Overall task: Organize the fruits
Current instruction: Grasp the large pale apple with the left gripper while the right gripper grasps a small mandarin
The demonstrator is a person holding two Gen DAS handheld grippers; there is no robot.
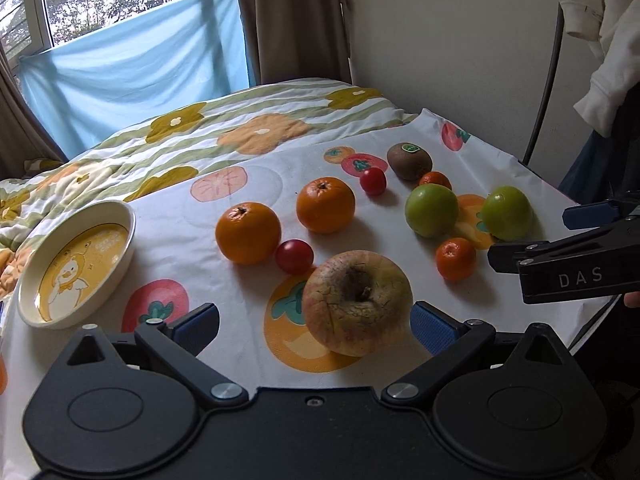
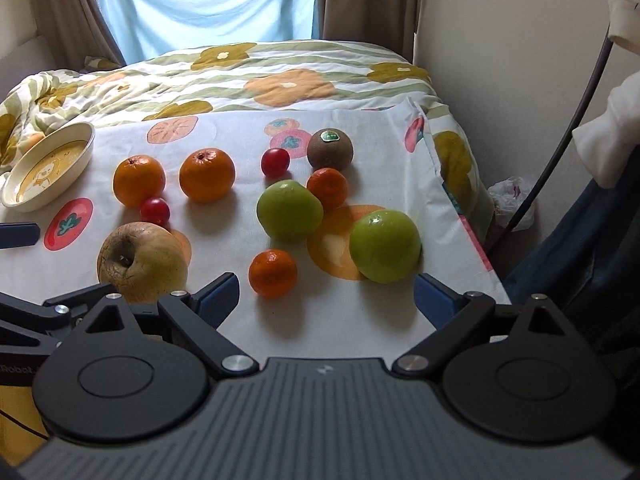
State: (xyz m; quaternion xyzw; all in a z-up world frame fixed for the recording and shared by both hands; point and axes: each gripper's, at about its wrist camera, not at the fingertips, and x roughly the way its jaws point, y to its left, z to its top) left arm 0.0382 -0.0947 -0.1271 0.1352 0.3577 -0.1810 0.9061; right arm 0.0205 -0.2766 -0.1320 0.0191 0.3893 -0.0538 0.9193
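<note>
Fruit lies loose on a fruit-print cloth (image 1: 240, 280). A large blotchy apple (image 1: 357, 302) sits just ahead of my open left gripper (image 1: 316, 322), nearer its right finger. Behind it are two oranges (image 1: 248, 233) (image 1: 325, 205), two cherry tomatoes (image 1: 294, 256) (image 1: 373, 181), a kiwi (image 1: 409, 161), two green apples (image 1: 431, 210) (image 1: 507, 213) and two small tangerines (image 1: 455, 259) (image 1: 435, 179). My right gripper (image 2: 326, 298) is open and empty, with a tangerine (image 2: 273, 273) and a green apple (image 2: 385, 246) just ahead of it. A cream dish (image 1: 76, 264) with a yellow duck picture stands empty at the left.
The cloth lies over a floral quilt (image 1: 224, 128) on a bed. A wall (image 1: 460, 40) runs along the right; a curtain and a blue sheet over the window are behind. The cloth's right edge (image 2: 472, 240) drops to the floor, where a plastic bag (image 2: 512, 200) lies.
</note>
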